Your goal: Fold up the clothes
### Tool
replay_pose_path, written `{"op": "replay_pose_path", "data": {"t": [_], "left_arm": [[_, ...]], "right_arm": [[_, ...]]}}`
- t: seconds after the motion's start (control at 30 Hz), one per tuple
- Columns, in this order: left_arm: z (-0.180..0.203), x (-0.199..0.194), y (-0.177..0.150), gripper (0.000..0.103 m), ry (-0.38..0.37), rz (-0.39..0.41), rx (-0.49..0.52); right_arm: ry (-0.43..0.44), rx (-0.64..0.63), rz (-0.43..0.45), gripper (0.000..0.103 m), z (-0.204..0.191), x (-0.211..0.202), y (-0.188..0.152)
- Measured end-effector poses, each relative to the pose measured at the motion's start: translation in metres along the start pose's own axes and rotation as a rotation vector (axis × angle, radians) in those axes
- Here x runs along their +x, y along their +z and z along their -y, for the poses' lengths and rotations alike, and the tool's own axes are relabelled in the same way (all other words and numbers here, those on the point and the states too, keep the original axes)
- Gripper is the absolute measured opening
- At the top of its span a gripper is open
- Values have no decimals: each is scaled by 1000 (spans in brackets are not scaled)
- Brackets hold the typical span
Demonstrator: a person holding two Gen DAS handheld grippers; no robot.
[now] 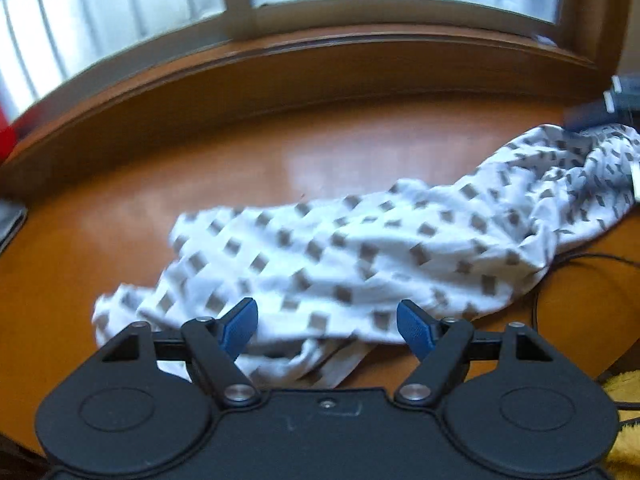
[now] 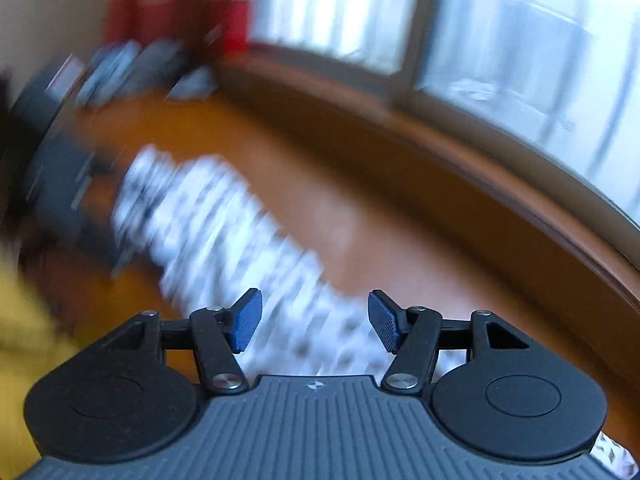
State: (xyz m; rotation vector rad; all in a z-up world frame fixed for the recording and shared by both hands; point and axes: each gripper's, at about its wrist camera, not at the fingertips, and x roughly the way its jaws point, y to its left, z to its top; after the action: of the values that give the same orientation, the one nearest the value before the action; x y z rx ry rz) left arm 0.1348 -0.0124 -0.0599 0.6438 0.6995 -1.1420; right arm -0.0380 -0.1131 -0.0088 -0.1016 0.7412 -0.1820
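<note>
Through the left wrist camera we see our left tool (image 1: 327,326) hovering low over the near edge of a white garment (image 1: 360,256) printed with small grey-brown squares. Its blue fingertips (image 1: 240,330) stand wide apart with nothing between them. The garment lies crumpled in a long band across the orange-brown bench (image 1: 248,152), running from the near left, just ahead of the tool, up toward the far right. At that far right end a dark blue and black object (image 1: 612,106) sits at the cloth's bunched edge; we cannot tell whether it grips the fabric. A thin black cable (image 1: 540,292) loops on the bench to the right of the garment, and a bit of yellow fabric (image 1: 624,388) shows at the lower right. Behind the bench runs a wooden sill (image 1: 280,60) under a bright window (image 1: 120,16).

Through the right wrist camera everything beyond our right tool (image 2: 315,320) is smeared by blur. This tool's jaws also stand wide, empty. The same patterned garment (image 2: 224,232) stretches from beneath the tool away to the upper left across the bench (image 2: 360,200). Dark blurred shapes (image 2: 60,184) lie at the cloth's far left end, and a yellow patch (image 2: 24,328) fills the lower left. The window (image 2: 520,60) and sill (image 2: 440,148) curve along the right.
</note>
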Motion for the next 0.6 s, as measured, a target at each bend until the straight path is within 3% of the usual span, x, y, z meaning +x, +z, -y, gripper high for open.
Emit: {"op": "replay_pose_path", "data": {"t": [0.07,0.23,0.27,0.33,0.43,0.5,0.6], "left_arm": [[4,0,3,74,-24,9,19],[15,-7,6,74,-13,31,88],[18,-8,4,74,-3,39,109],[25,-10,0,74,16,55,153],[41,-13,-5,76,36,97,233],[57,-11,-7,80,58,139,300],[82,-1,-4,82,85,218,409]], "right_arm": [[0,-96,-13,62,-19,8,-9],[44,-59,-36,58,-20,37,2],[52,-51,-41,38,-20,43,4],[70,-36,-50,14,-21,54,9],[120,58,-12,11,-12,75,30],[188,194,63,10,18,63,46],[220,298,144,10,45,46,59]]}}
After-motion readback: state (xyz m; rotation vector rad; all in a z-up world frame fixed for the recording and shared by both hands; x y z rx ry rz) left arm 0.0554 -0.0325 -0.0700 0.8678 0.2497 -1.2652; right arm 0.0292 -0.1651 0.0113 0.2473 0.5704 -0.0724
